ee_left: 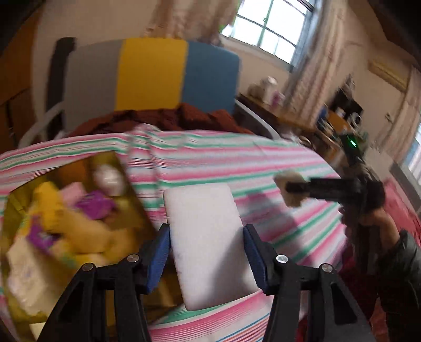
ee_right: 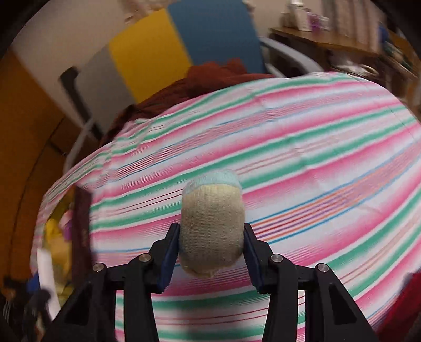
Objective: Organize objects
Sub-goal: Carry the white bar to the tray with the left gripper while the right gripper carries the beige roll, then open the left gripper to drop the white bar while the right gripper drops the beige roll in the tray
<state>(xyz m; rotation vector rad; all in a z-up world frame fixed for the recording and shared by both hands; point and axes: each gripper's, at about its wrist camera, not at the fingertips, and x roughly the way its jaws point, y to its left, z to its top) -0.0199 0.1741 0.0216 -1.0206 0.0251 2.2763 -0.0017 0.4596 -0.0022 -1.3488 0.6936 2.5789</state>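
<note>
No text, label, brand, number or sign can be read in either view. Faint gold marks are seen on the dark side of the box (ee_right: pixel 82 231) at the left edge of the striped sheet (ee_right: pixel 289 147), but they are too blurred to be made out. Purple packets (ee_left: pixel 94 202) inside that box carry print that is smeared by motion and cannot be deciphered. The white pad (ee_left: pixel 208 236) is shown blank. Small containers (ee_right: pixel 307 18) on the wooden shelf beyond the sheet are too far and too blurred for any lettering to be told.
</note>
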